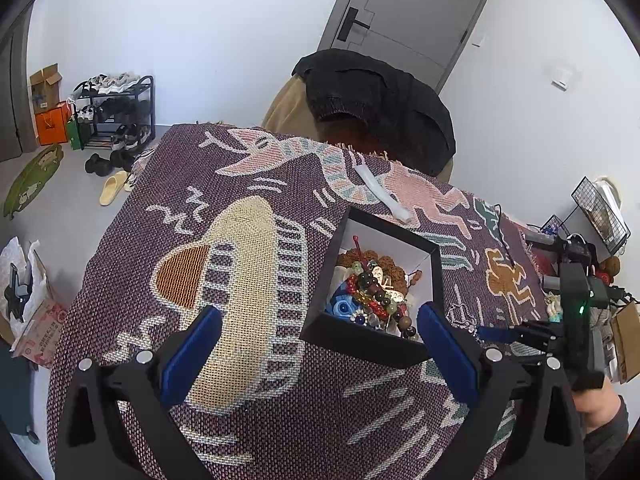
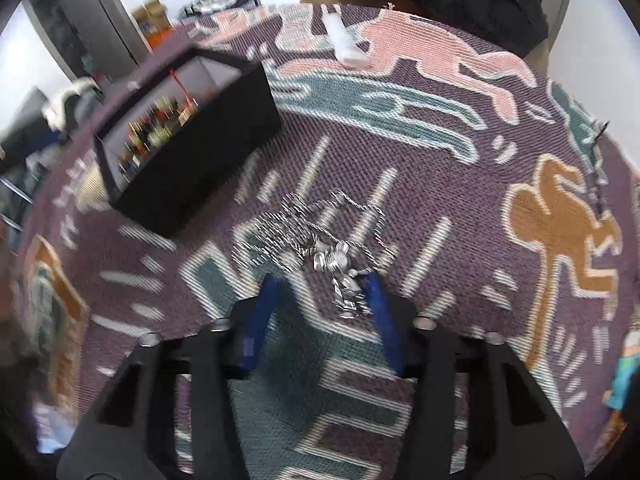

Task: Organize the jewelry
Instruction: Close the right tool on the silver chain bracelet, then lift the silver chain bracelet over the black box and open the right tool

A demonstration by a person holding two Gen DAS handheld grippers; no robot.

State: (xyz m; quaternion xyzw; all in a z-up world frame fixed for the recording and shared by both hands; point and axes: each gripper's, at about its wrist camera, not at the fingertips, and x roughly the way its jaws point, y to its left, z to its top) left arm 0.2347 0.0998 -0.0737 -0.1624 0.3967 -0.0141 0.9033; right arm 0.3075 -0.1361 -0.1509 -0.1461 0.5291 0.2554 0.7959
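A black box [image 1: 362, 340] with a white lining stands on the patterned woven cloth [image 1: 248, 264] and holds several bead bracelets [image 1: 372, 292] in mixed colours. My left gripper [image 1: 320, 344] is open wide, its blue pads on either side of the box's near corner without touching it. In the right wrist view, a tangled silver chain necklace [image 2: 316, 236] lies on the cloth right of the box [image 2: 208, 160]. My right gripper [image 2: 322, 280] points down at it, open, with the chain's pendant cluster [image 2: 344, 284] between the pads, close to the right pad. This view is blurred.
A white strip [image 1: 382, 192] lies on the cloth behind the box. A chair draped with a black garment [image 1: 380, 100] stands at the table's far edge. A wire basket [image 1: 600, 212] and clutter fill the right side. A shoe rack [image 1: 116, 112] and cardboard boxes stand on the floor at left.
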